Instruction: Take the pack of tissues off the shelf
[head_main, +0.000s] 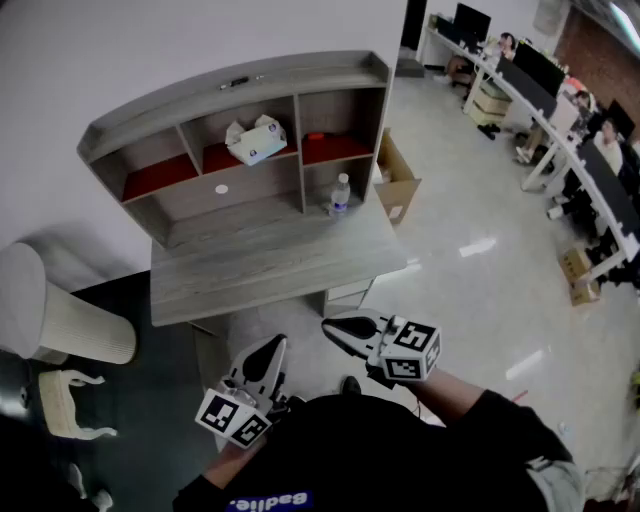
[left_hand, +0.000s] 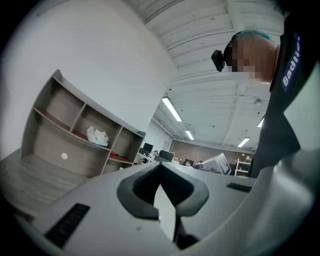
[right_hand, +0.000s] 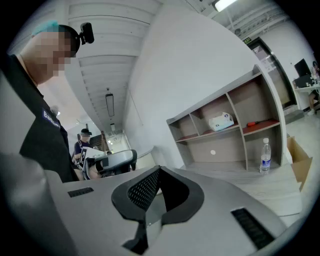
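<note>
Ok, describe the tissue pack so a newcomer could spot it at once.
Find the grey shelf unit on the desk against the white wall. The tissue pack lies in its upper middle compartment: the only soft white bundle there, unlike the clear water bottle standing lower right.

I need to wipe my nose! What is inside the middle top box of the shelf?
A pack of tissues sits there on a red mat. The back of the shelf behind the pack is covered.

An office — long desks (head_main: 553, 140) lined with monitors (head_main: 472, 20)
</note>
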